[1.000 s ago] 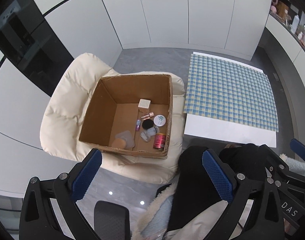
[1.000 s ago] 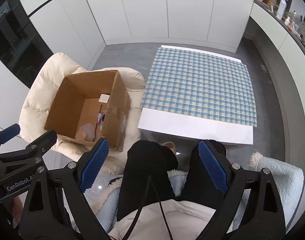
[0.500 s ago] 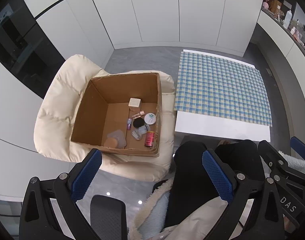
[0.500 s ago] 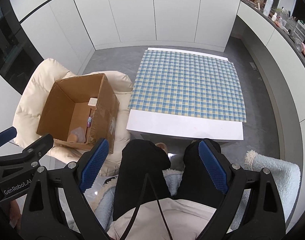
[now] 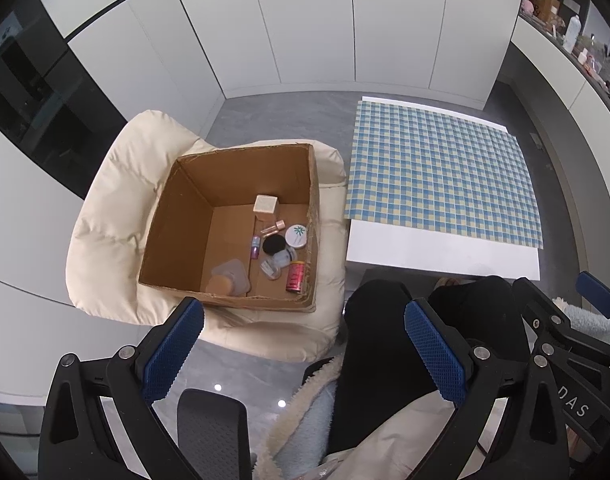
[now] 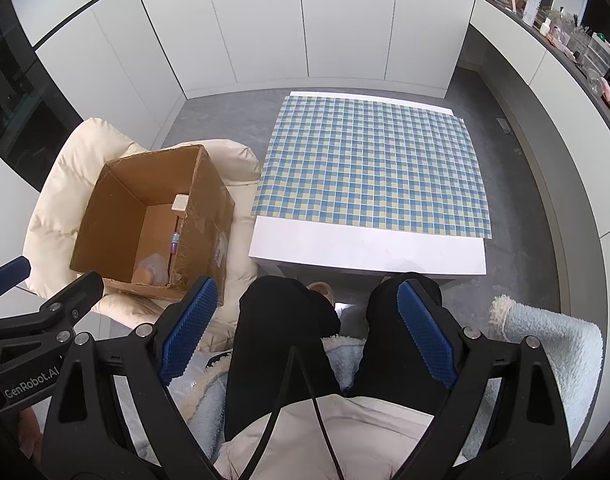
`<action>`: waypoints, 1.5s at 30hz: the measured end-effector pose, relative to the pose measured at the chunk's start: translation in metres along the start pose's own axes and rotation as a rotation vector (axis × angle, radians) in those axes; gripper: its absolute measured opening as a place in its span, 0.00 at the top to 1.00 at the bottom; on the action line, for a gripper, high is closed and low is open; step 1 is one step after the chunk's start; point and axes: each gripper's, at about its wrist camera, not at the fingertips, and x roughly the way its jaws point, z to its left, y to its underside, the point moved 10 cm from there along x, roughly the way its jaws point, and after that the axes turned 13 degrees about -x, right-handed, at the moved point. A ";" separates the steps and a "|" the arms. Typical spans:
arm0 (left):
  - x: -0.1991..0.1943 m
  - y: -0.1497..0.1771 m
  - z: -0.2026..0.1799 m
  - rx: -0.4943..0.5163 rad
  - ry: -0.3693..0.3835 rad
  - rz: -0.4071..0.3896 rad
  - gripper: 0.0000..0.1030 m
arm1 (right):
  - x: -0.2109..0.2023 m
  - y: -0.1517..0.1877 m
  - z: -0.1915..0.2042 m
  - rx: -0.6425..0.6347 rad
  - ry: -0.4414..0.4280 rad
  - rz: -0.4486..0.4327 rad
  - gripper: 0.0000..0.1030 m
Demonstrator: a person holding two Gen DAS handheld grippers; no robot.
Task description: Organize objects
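Open cardboard box (image 5: pixel 233 224) sits on a cream padded chair (image 5: pixel 117 216), just left of the white table w/ blue-yellow checked cloth (image 5: pixel 441 176). On the box floor: cream cube (image 5: pixel 266 203), white round tin (image 5: pixel 296 236), black disc (image 5: pixel 274 245), red can (image 5: pixel 295 277), small vials, clear pouch. In right wrist view the box wall hides most items. Left gripper (image 5: pixel 301 354) & right gripper (image 6: pixel 305 330) both spread wide, empty, well above and short of the box.
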 end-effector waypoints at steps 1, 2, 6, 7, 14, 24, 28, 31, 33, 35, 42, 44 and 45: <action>0.000 0.000 0.000 0.002 0.000 0.000 0.02 | 0.001 0.000 0.000 0.002 -0.001 0.000 0.09; 0.000 0.000 -0.001 0.004 -0.001 -0.001 0.02 | 0.001 0.000 -0.001 0.003 -0.001 0.002 0.09; 0.000 0.000 -0.002 0.003 0.000 -0.001 0.02 | 0.003 0.001 -0.002 0.005 0.003 0.005 0.09; 0.001 -0.001 -0.002 0.003 0.001 0.000 0.02 | 0.003 0.001 -0.002 0.005 0.003 0.005 0.09; 0.003 0.000 -0.005 0.001 0.005 0.008 0.02 | 0.007 0.003 -0.002 0.003 -0.001 0.012 0.09; 0.002 0.000 -0.010 0.009 -0.002 0.006 0.02 | 0.011 0.007 -0.005 0.022 -0.016 0.021 0.09; 0.002 0.001 -0.010 0.008 -0.001 0.008 0.02 | 0.012 0.008 -0.006 0.028 -0.026 0.022 0.09; 0.002 0.000 -0.009 0.012 -0.005 0.005 0.02 | 0.013 0.007 -0.005 0.023 -0.030 0.024 0.09; 0.002 0.001 -0.010 0.012 -0.005 0.006 0.02 | 0.014 0.007 -0.005 0.021 -0.026 0.024 0.09; 0.002 0.001 -0.010 0.011 -0.004 0.005 0.02 | 0.014 0.007 -0.006 0.020 -0.022 0.024 0.09; 0.003 0.001 -0.010 0.011 -0.003 0.005 0.02 | 0.015 0.009 -0.007 0.018 -0.021 0.024 0.09; 0.004 0.001 -0.010 0.011 -0.006 0.005 0.02 | 0.015 0.009 -0.007 0.017 -0.019 0.025 0.09; 0.004 0.000 -0.010 0.012 -0.008 0.004 0.02 | 0.015 0.009 -0.007 0.016 -0.017 0.026 0.09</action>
